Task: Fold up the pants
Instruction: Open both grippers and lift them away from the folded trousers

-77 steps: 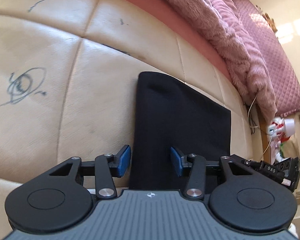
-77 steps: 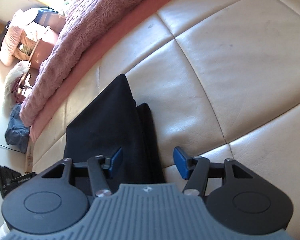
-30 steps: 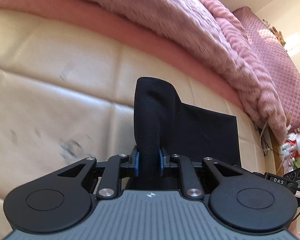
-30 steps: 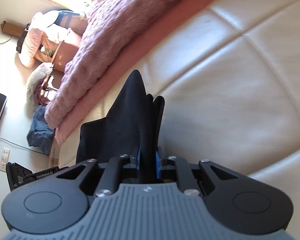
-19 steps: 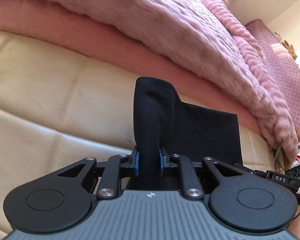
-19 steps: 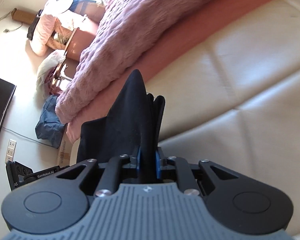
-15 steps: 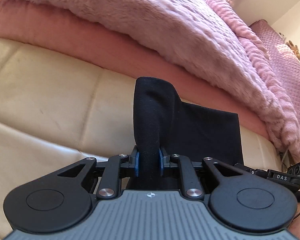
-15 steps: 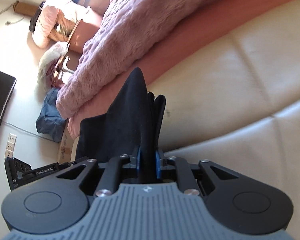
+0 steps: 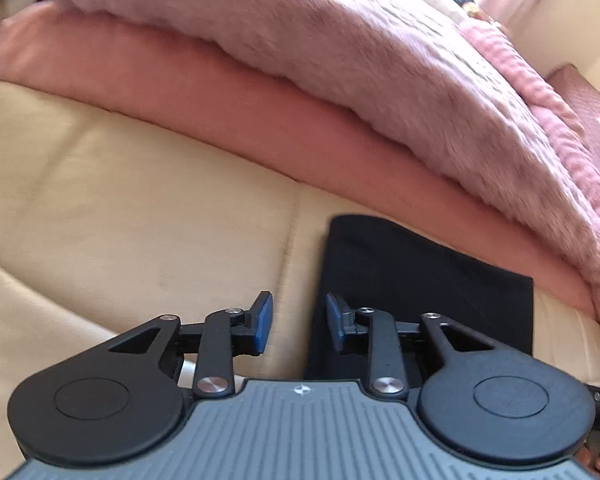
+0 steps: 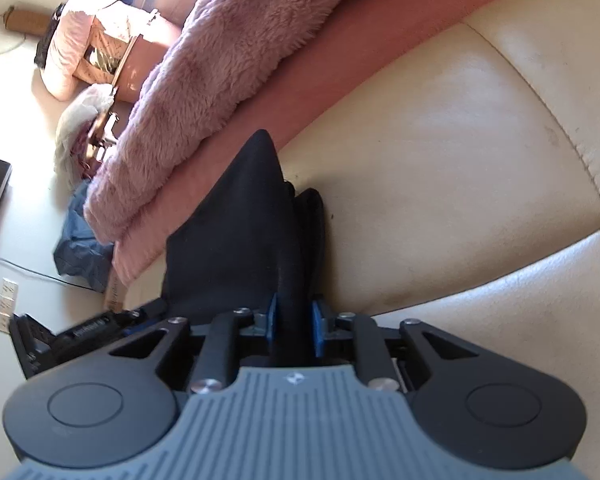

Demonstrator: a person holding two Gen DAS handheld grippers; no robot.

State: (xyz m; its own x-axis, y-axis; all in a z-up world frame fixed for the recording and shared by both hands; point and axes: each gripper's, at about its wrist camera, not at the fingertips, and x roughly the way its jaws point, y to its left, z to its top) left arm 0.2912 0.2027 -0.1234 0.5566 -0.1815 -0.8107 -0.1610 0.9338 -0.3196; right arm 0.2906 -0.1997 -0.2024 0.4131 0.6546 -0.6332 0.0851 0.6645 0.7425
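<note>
Now left gripper (image 9: 296,326) jaws just opened, off pants (image 9: 420,280) (black).

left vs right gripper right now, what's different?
The left gripper has its jaws apart with nothing between them; the black pants lie flat beside it. The right gripper has its jaws close around a raised fold of the pants. Both have just been opening; both hang over the cream cushion.

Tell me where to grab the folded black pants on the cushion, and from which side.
Probably the near edge of the black pants, coming in low from the near side with the left tool. The stacked layers end there, thin enough to pinch together; the far side abuts the pink cushion.
</note>
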